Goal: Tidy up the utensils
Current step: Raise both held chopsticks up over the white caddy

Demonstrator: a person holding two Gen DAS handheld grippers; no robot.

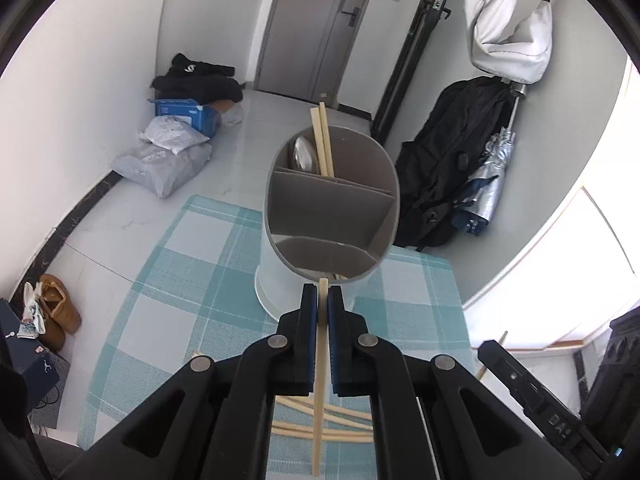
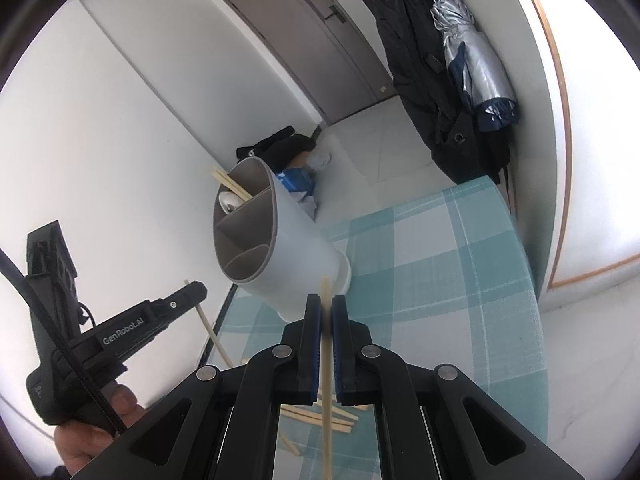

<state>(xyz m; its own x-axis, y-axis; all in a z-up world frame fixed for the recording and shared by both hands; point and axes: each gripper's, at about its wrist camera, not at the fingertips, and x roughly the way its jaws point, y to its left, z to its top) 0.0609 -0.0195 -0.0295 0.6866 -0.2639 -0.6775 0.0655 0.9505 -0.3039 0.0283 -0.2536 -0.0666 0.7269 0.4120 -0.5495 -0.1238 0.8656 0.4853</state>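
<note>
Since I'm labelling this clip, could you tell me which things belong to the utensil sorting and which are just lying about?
Job: utensil holder, chopstick in left gripper, chopstick in right gripper, loose chopsticks.
Lying about: umbrella, black coat, shoes, blue box.

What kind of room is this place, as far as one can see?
Probably a home entryway: a door, coats on a rack with an umbrella, and shoes on the tiled floor.
</note>
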